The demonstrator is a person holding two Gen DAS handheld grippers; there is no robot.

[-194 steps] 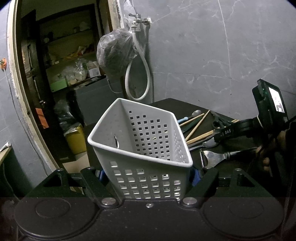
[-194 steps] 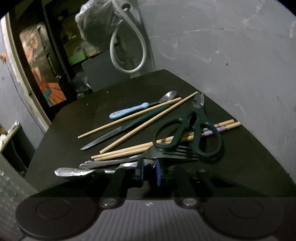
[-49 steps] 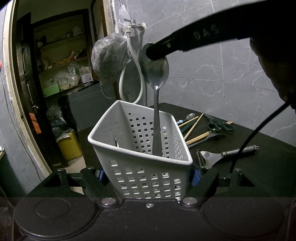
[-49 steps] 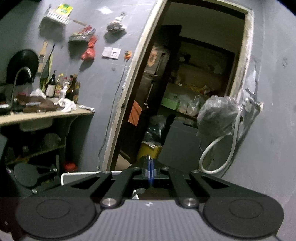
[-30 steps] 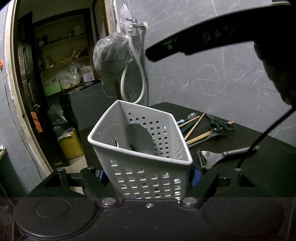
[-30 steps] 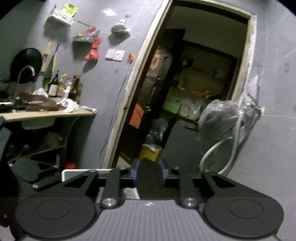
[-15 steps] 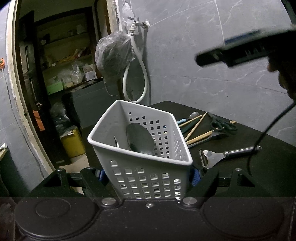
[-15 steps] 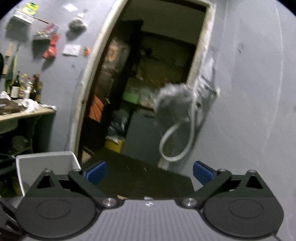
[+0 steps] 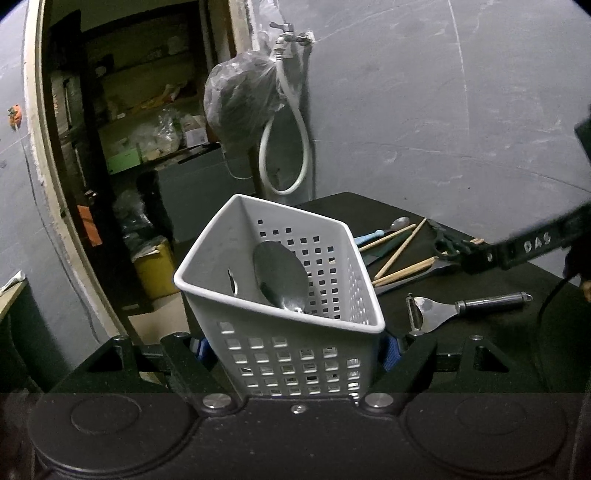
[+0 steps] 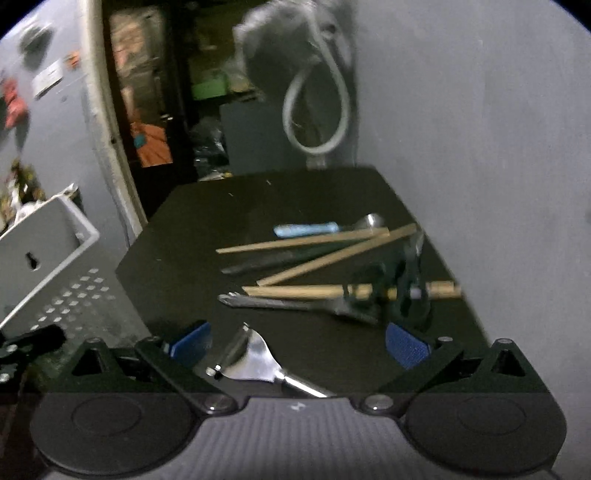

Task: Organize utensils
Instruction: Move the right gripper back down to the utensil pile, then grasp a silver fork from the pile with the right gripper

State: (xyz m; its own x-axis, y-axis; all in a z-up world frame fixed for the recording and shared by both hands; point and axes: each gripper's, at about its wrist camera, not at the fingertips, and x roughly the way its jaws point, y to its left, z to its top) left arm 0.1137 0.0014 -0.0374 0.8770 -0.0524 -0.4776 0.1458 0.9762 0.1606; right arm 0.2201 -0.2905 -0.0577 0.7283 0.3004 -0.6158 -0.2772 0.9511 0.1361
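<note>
Utensils are being sorted: a large spoon (image 9: 280,275) has been dropped into the basket (image 9: 295,354) clamped by the left gripper (image 9: 295,349), and the right gripper (image 10: 297,341), emptied, is held wide apart above the peeler (image 10: 255,356).

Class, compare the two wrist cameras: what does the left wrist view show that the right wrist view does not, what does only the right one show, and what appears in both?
Only the left wrist view shows the large metal spoon lying inside the white basket, the tap on the wall, and the left gripper shut on the basket's sides.

Only the right wrist view shows the right gripper with open jaws, hovering over the peeler.

Both show the basket, peeler, chopsticks, blue-handled spoon, scissors, black table and white hose.
</note>
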